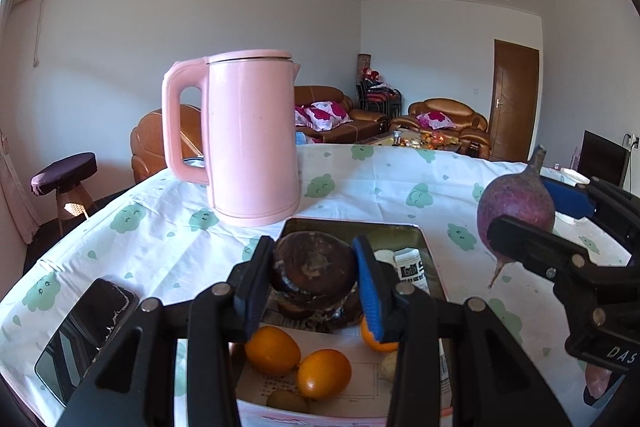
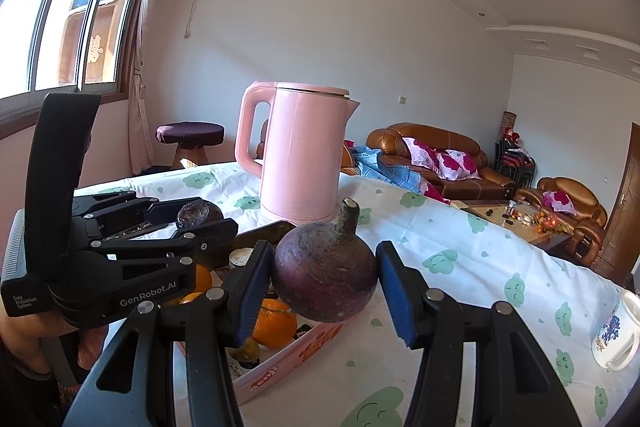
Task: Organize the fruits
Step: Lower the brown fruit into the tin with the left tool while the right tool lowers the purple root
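The left tool [image 1: 316,269] is closed on a dark brown, rough-skinned fruit [image 1: 314,267], its pads pressed to both flanks, and holds it in the air over the box [image 1: 340,393] of oranges [image 1: 323,373] at the near edge of the bench [image 1: 360,179]. The right tool [image 2: 326,279] is part-closed around a purple radish [image 2: 325,277]; the left pad touches it, the right pad seems to stand just off it, yet the radish hangs clear of the cloth, so I judge it held. Its stem points up and slightly away, so the long axis runs near upright, across the line of the fingers. The radish sits to the right of the box, while the brown fruit is directly above it. The left hand is therefore nearer the drop spot, and its fruit probably only needs lowering.
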{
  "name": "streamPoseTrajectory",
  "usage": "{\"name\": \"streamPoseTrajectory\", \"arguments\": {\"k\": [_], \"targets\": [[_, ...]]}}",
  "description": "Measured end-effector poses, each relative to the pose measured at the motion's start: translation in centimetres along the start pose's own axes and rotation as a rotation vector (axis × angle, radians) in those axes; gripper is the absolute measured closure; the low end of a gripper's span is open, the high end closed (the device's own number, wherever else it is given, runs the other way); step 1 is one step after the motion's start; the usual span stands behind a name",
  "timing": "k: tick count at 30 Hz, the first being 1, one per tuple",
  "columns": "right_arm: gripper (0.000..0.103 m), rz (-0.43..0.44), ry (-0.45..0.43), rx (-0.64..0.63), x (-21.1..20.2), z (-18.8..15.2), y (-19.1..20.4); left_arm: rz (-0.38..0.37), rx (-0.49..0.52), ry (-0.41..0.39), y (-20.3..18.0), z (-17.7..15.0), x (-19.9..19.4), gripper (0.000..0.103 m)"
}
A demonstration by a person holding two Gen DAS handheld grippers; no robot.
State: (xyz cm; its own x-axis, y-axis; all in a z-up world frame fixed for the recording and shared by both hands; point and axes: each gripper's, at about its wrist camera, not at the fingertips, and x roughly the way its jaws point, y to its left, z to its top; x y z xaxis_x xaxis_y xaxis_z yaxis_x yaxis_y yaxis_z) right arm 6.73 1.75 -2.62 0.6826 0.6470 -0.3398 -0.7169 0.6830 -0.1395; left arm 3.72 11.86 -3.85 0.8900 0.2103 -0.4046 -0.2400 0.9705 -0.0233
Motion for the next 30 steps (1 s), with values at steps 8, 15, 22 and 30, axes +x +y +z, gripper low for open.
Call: {"name": "streamPoseTrajectory", "arguments": {"k": [8, 15, 22, 30], "targets": [[0.048, 0.034, 0.026, 0.002, 1.7, 0.1, 0.8, 0.013, -0.002, 0.032, 0.9, -0.3, 0.6, 0.061], [0.048, 0.046, 0.056, -0.016, 2.7, 0.1, 1.5, 0.017, -0.007, 0.054, 1.5, -0.6, 1.1, 0.061], [0.048, 0.053, 0.088, -0.020, 3.6, -0.1, 2.0, 0.017, -0.013, 0.072, 2.0, -0.7, 1.4, 0.061], [0.048, 0.067, 0.109, -0.029, 4.3, -0.2, 2.8, 0.015, -0.014, 0.084, 2.3, -0.9, 1.5, 0.061]]}}
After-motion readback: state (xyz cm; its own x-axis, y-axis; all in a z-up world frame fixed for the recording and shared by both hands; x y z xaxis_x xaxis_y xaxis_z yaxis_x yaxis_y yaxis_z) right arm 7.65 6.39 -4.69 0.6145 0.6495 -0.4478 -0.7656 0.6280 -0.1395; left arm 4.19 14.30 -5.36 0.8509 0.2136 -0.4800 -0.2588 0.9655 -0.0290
